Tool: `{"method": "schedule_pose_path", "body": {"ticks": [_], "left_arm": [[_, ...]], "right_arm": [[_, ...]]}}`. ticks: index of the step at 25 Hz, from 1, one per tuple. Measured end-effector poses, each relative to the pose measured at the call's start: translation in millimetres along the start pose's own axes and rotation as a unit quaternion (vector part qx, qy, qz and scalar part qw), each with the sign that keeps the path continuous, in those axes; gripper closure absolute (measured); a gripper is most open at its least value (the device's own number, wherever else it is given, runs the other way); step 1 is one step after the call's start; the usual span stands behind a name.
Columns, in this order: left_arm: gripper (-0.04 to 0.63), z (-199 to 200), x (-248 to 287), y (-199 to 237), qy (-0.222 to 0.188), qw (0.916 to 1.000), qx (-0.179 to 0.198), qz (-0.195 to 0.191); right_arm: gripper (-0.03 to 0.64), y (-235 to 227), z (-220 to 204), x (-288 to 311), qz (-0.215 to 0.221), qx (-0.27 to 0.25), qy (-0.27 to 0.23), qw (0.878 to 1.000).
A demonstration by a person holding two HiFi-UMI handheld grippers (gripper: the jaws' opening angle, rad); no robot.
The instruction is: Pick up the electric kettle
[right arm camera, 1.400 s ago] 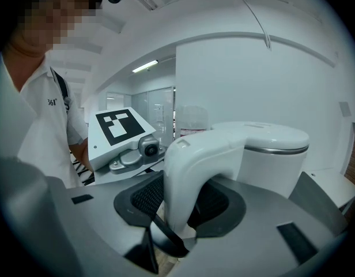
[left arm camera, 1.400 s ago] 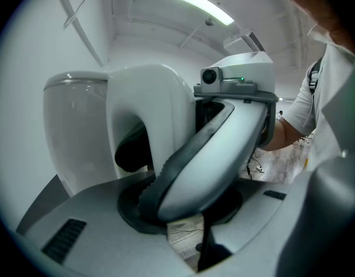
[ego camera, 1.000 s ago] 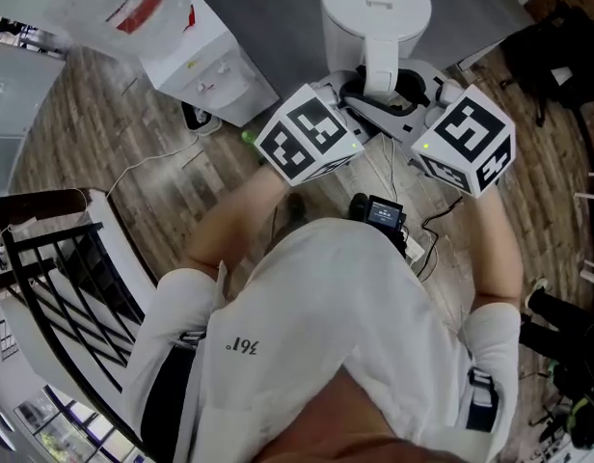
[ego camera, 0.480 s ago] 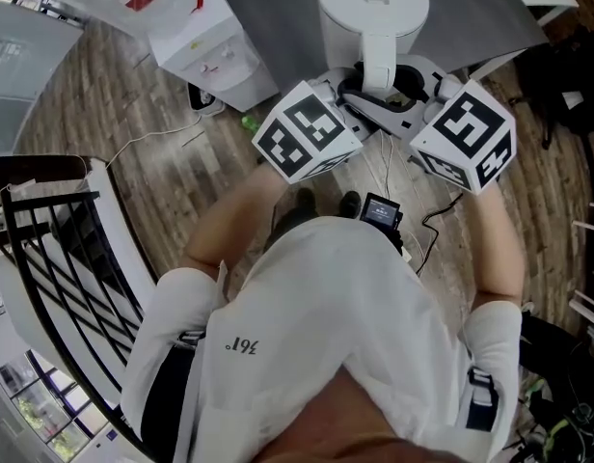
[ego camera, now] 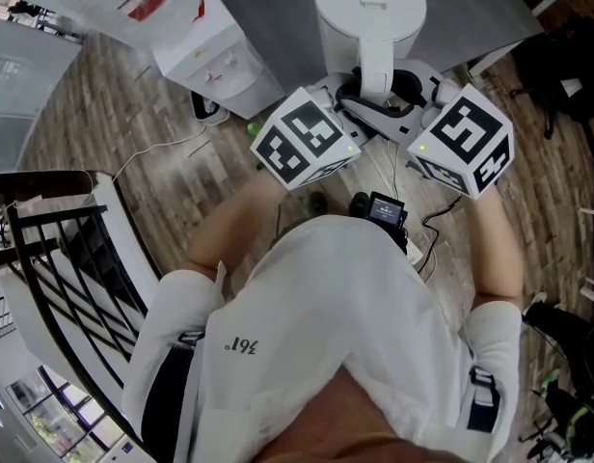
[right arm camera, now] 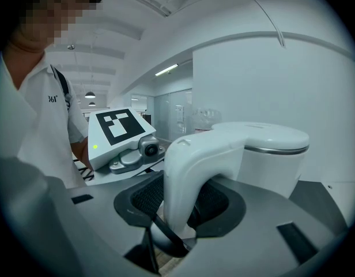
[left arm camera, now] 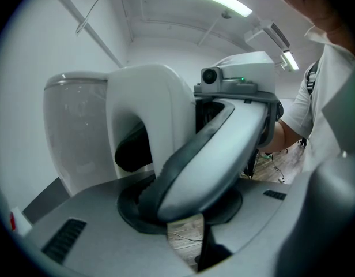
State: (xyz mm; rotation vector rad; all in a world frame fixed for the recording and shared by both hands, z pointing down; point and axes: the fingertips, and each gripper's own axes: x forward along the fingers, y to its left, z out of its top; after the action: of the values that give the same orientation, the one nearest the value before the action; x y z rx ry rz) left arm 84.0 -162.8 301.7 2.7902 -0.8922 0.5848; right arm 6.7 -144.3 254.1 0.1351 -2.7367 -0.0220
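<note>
The handle [right arm camera: 189, 172] of the electric kettle [ego camera: 370, 13] stood upright between the fingers of my right gripper [right arm camera: 174, 229]. Their dark pads were closed on its two flanks, with the jaws set wide. The fingers of my left gripper [left arm camera: 184, 235] were part-way spread, and a strip of wood floor [ego camera: 181, 162] showed through the gap. The handle lay just past their tips at about 11 o'clock, and what crossed them was one jaw of the right gripper, not the kettle. The kettle was white, with a smooth round body, a flat lid ringed by a thin metal band, and a broad arched handle that faced me at 6 o'clock. It sat on the grey table [ego camera: 278, 17] at 12 o'clock in the head view. Both my forearms reached forward from white sleeves. The left gripper angled toward 1 o'clock and the right toward 11 o'clock, both tipped slightly down, with their marker cubes near each other on either side of the handle.
</note>
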Motion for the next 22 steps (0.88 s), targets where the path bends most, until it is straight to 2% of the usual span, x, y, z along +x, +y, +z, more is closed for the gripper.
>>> {"method": "schedule_pose_path", "body": {"ticks": [8,22], "left_arm": [[0.482,-3.8,-20.0,-11.6,-0.002,0.9998,0.016,-0.012],[0.48,-11.8,-27.1,-30.6,0.003,0.9992,0.021,-0.032]], "right_arm": [[0.466,21.3,9.6,6.0,-0.004,-0.006,0.0,1.0],[0.466,38.7,5.2,3.7,-0.011,0.01,-0.004,1.0]]}}
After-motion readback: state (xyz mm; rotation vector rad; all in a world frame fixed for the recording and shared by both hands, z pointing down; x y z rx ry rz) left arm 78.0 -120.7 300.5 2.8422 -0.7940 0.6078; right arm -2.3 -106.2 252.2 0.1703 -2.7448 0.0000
